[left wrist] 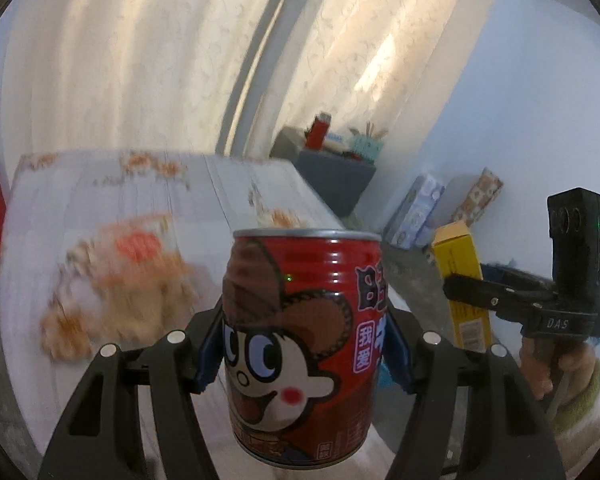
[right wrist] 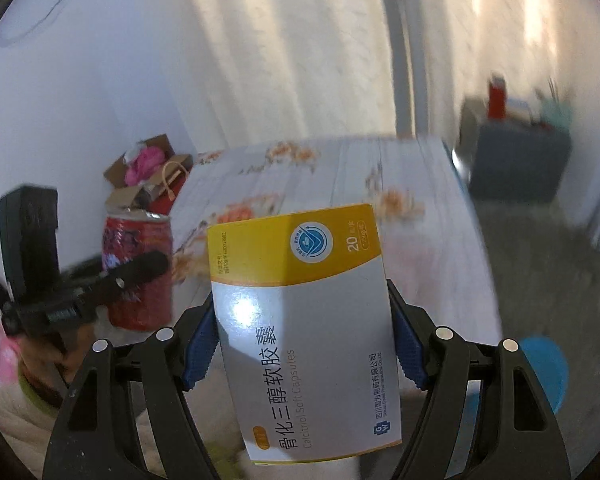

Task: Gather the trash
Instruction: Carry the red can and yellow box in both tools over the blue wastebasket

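Left wrist view: the left gripper clamps a red can upright between its blue pads, a cartoon face printed on it. Beyond the right jaw, a hand carries the other gripper, marked "DAS".

Right wrist view: the right gripper grasps a box between its pads, tilted slightly, reading "Calcitriol Soft Capsules" and "20".

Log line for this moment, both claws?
left claw: shut on red cartoon drink can | right claw: shut on yellow-and-white cardboard medicine box | both lifted above floral table
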Tool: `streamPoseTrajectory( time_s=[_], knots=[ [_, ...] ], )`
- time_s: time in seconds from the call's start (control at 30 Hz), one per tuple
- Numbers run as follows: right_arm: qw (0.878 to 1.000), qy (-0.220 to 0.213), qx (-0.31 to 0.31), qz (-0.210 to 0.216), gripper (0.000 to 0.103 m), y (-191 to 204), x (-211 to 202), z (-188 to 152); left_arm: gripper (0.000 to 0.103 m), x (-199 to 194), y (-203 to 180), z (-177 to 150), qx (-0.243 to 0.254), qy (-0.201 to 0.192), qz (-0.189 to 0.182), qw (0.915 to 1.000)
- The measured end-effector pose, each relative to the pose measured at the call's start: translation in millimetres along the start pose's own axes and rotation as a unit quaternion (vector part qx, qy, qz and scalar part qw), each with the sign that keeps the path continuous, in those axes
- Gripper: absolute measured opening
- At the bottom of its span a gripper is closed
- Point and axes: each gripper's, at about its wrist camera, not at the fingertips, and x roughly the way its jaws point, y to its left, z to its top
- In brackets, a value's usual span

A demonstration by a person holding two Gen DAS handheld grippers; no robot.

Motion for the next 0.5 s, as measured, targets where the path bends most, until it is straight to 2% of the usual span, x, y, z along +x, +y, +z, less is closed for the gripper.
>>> streamPoseTrajectory(
  time_s=[0.13,0.23,0.5],
  knots=[
    [0.999,-0.008,0.054,0.0,0.07,-7,-13,-33,0.064,5,-23,-30,0.005,0.01,-0.004,0.9999],
    [0.996,-0.029,0.085,-0.011,0.07,-14,-28,-50,0.064,11,-39,-41,0.006,0.018,-0.013,0.9997],
    [0.984,-0.089,0.136,-0.066,0.07,-47,-65,-85,0.064,37,-79,-47,0.037,0.032,-0.02,0.9986]
  ],
)
